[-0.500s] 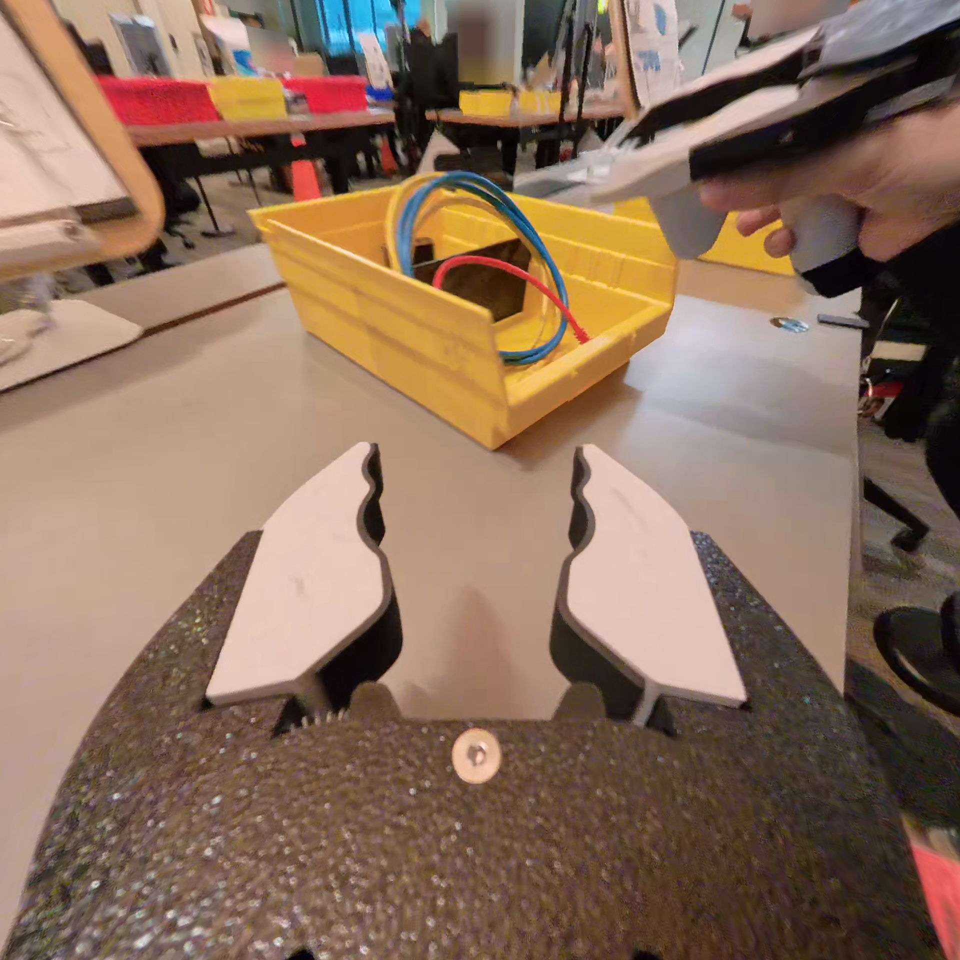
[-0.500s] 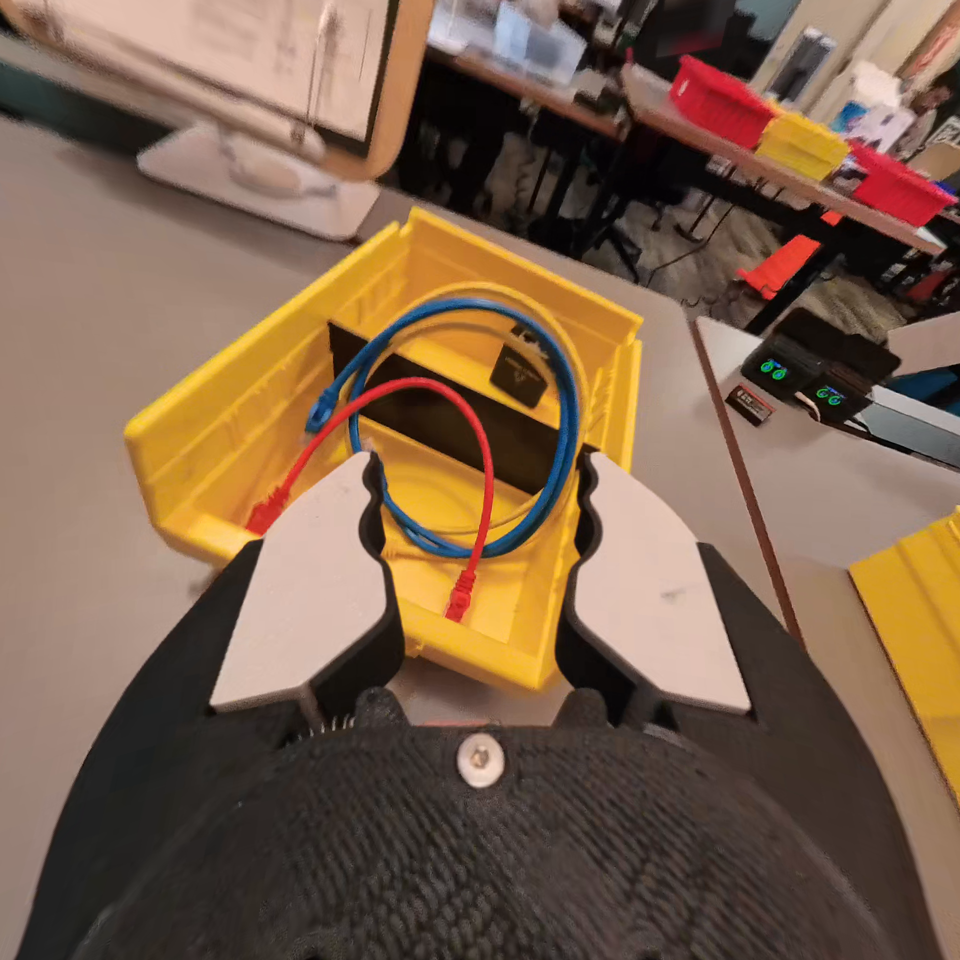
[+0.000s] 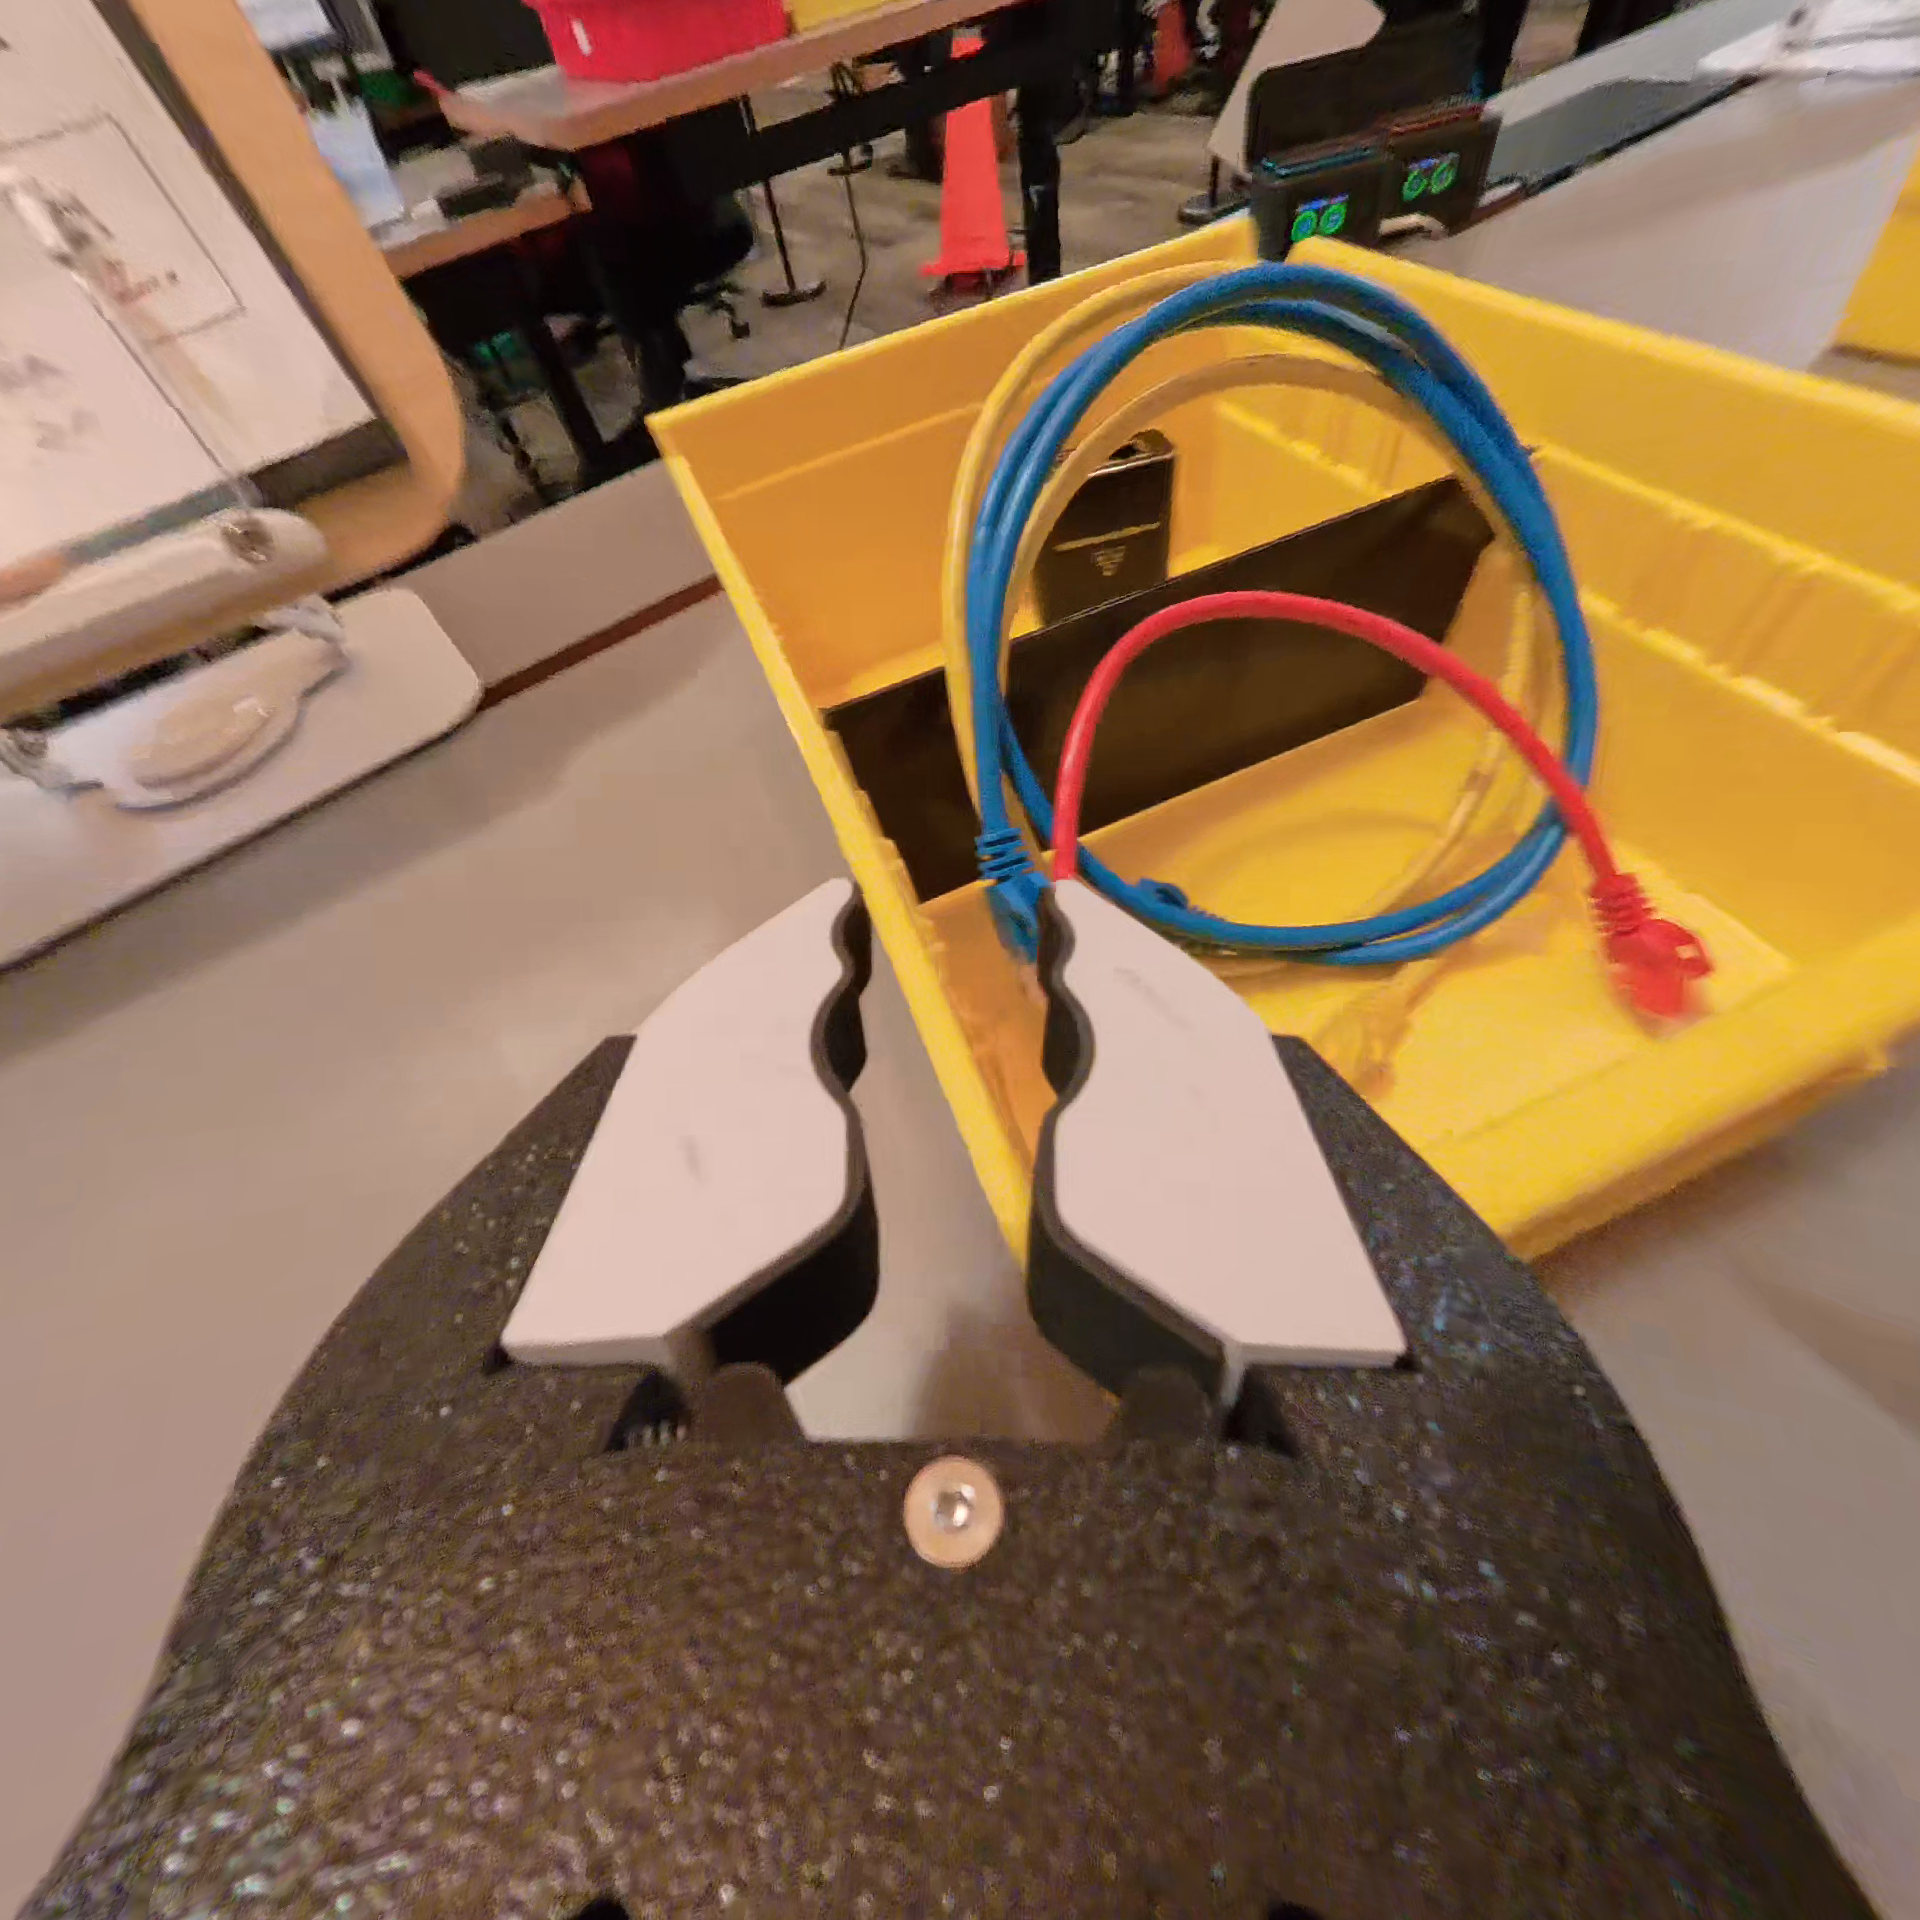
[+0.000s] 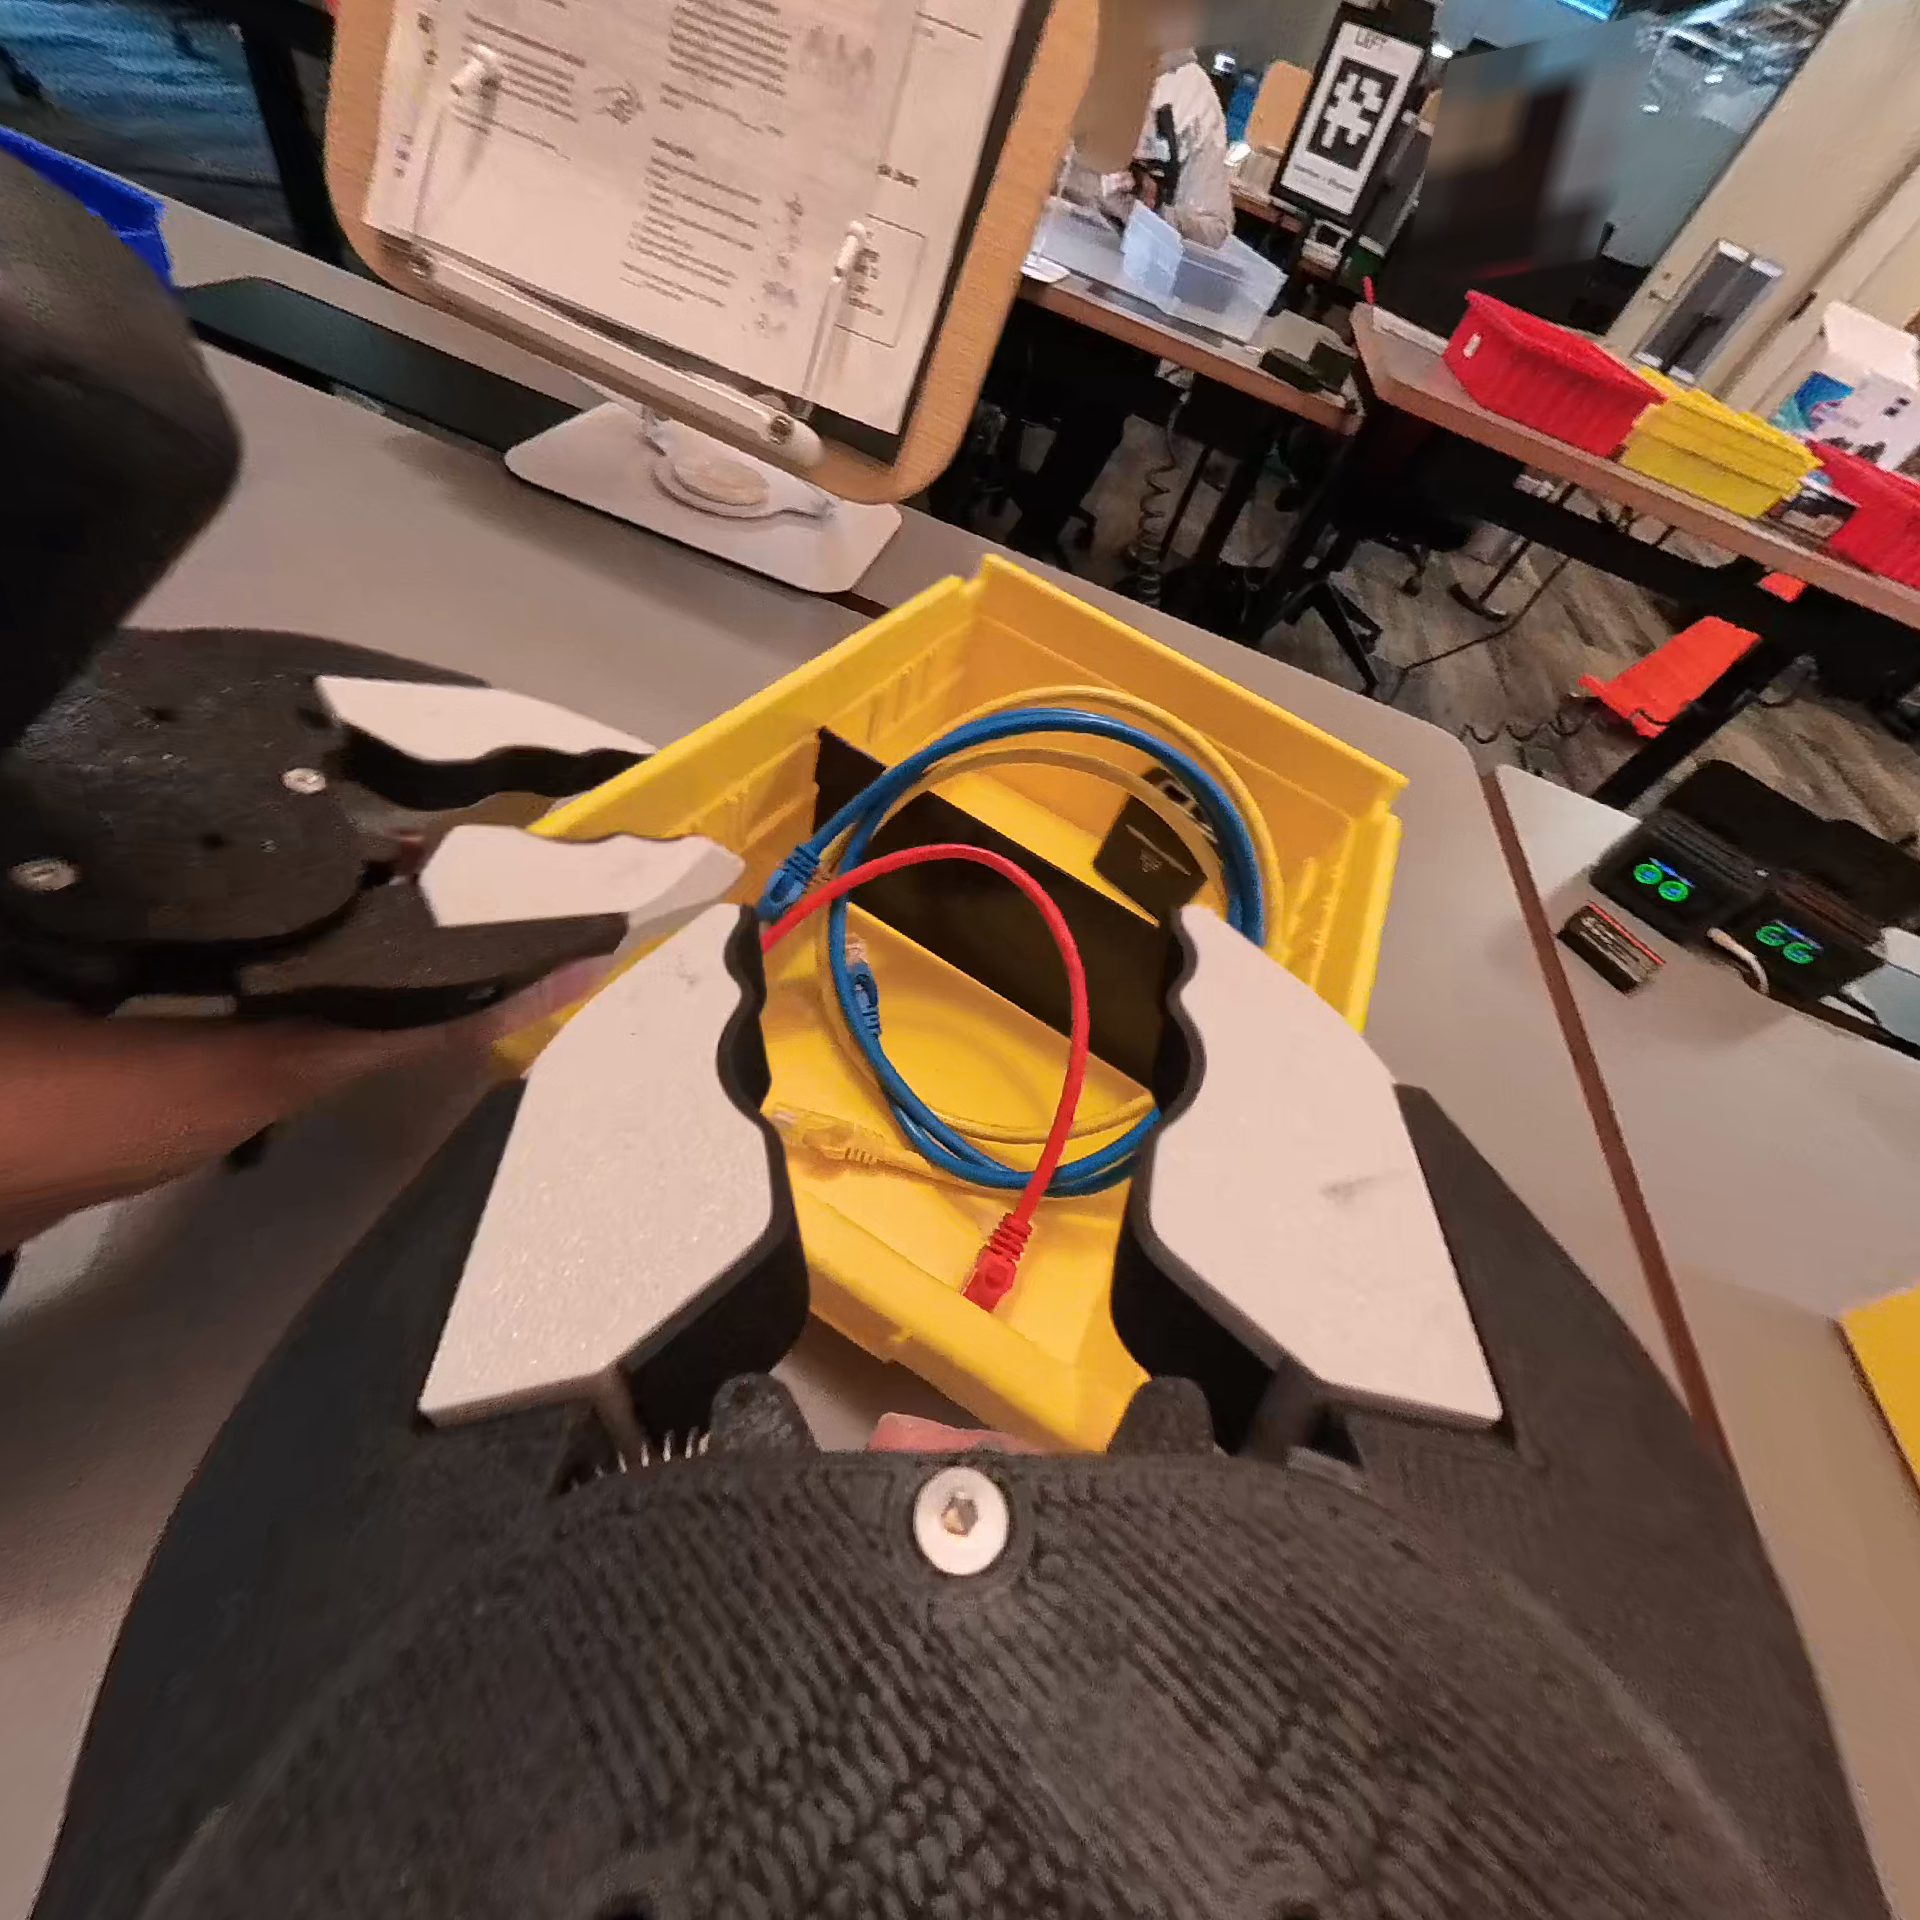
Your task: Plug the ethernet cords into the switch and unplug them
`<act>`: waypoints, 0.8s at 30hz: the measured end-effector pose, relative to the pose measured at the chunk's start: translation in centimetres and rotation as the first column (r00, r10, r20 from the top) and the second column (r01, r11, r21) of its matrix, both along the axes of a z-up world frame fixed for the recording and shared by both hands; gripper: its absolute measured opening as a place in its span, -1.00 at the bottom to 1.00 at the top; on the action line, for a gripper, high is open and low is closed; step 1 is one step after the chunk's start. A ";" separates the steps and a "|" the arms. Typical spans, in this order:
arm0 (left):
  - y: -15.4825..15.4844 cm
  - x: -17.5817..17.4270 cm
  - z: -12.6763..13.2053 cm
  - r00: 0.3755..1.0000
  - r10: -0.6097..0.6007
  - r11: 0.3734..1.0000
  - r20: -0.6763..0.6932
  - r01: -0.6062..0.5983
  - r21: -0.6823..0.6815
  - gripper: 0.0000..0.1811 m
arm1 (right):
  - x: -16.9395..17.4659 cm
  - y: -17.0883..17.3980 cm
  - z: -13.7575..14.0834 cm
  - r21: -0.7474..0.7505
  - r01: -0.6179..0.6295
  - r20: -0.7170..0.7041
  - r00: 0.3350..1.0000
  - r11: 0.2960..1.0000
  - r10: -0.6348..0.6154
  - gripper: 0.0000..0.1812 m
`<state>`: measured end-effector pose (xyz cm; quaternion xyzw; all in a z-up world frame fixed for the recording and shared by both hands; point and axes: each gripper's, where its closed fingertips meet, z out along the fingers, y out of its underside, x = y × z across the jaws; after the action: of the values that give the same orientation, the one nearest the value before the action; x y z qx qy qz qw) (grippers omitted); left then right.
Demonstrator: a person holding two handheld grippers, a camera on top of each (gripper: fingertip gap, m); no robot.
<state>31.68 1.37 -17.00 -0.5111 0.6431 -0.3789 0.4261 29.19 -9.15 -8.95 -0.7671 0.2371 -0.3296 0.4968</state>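
left gripper [image 3: 951, 914] half-spread, straddling yellow plastic bin [image 3: 1662, 1122] wall by blue ethernet cord [image 3: 1538, 582]; right gripper [image 4: 961, 961] wide apart, hovering, empty.

warm indoor light, pretty bright, soft shadows under the tongs [image 3: 951, 925], fisheye bending at edges, background smeared with motion blur

Blue cord [image 4: 1049, 1169], red cord [image 4: 1070, 1029] and yellow cord [image 4: 1242, 821] lie looped together in a yellow bin [image 4: 1340, 831]; a black switch [image 4: 1148, 857] leans at two o'clock behind them.
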 end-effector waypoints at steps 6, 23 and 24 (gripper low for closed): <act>7.4 -3.9 0.2 0.999 0.024 0.998 0.044 -0.022 -0.052 -0.92 | -2.0 3.0 0.2 -0.013 -0.109 0.004 0.994 0.994 0.109 -0.20; 20.8 -27.7 0.5 0.976 0.163 0.985 0.148 -0.152 -0.081 -0.92 | -15.4 34.4 7.1 0.287 -0.662 -0.363 0.594 0.693 0.718 0.03; 20.9 -27.8 0.5 0.972 0.170 0.983 0.160 -0.156 -0.095 -0.92 | -14.5 36.9 6.5 0.252 -0.646 -0.398 0.610 0.721 0.685 0.02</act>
<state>3.91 22.27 -16.46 -0.5455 0.5448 -0.4101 0.4872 14.72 27.74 -2.45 -0.8338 0.0602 0.0826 0.5425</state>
